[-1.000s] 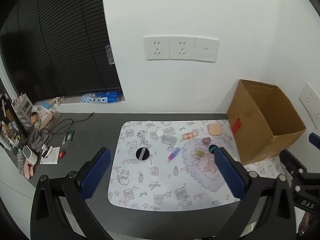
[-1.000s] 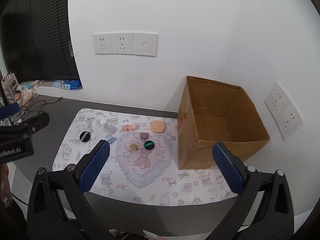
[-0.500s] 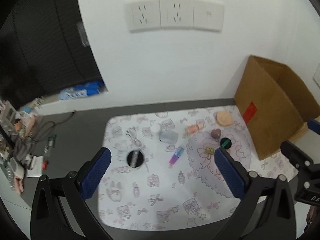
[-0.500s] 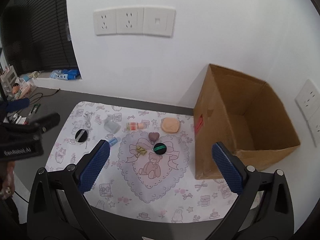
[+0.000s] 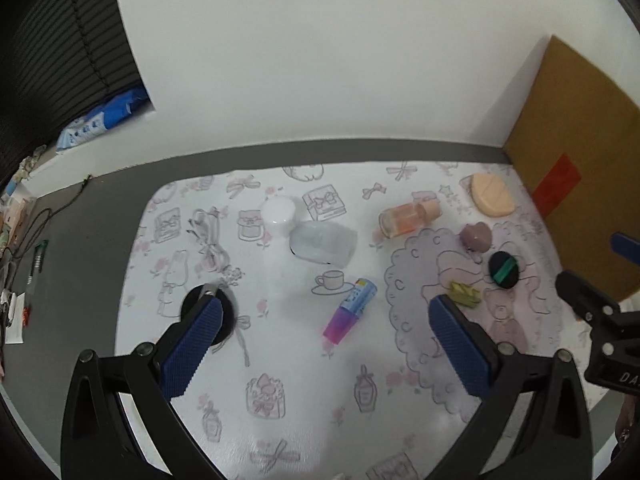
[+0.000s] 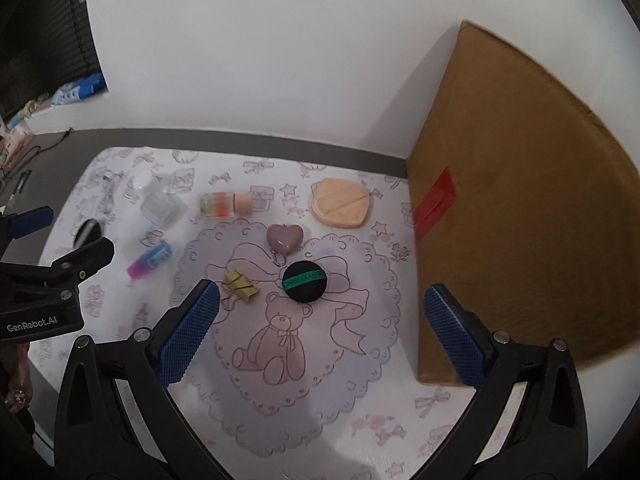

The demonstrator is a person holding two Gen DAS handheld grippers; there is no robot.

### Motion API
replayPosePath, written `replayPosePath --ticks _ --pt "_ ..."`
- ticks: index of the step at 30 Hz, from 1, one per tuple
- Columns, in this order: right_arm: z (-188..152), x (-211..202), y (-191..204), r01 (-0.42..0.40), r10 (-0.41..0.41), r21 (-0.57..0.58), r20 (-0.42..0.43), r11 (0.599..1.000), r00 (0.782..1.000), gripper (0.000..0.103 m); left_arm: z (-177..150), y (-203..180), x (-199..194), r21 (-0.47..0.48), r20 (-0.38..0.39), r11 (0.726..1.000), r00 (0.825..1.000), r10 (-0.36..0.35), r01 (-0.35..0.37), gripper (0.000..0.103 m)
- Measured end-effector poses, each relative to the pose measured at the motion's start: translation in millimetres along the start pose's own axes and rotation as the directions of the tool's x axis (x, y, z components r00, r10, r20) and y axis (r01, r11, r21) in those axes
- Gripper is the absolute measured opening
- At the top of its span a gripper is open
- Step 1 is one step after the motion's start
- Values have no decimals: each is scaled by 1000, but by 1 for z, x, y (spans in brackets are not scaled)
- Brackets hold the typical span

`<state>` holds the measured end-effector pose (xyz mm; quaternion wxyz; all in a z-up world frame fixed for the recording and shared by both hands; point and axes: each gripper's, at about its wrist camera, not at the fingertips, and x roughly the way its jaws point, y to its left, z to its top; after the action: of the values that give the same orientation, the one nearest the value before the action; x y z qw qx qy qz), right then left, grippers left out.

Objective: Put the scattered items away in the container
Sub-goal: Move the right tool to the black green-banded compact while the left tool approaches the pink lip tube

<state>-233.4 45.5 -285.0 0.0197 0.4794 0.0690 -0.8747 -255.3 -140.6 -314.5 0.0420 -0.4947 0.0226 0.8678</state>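
Both views are evenly and brightly lit from overhead, and the white wall (image 5: 320, 60) washes out to near glare. Soft grey shadows pool on the printed white mat (image 6: 304, 432) near the bottom edge. Fisheye distortion bends the brown cardboard box (image 6: 520, 200) and darkens the corners. Slight motion blur softens the box's edges and the dark slatted blind (image 5: 60, 48).

Our left wrist camera looks down from close above the patterned mat's (image 5: 280, 392) left half, facing the wall. Our right wrist camera hangs close over its right half, beside the cardboard box (image 6: 520, 208). Both views share the black round puff (image 5: 503, 269) (image 6: 305, 281) mid-mat.
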Motion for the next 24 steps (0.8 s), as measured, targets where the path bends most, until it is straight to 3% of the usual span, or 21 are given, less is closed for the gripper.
replayPosePath --ticks 11,24 --pt "-11 82 2 -13 15 24 -78 1000 997 102 -6 -9 63 18 -62 1000 998 -15 16 103" --pt "-13 112 -7 -51 58 61 -118 997 991 102 -7 -12 76 21 -41 999 999 -25 26 103"
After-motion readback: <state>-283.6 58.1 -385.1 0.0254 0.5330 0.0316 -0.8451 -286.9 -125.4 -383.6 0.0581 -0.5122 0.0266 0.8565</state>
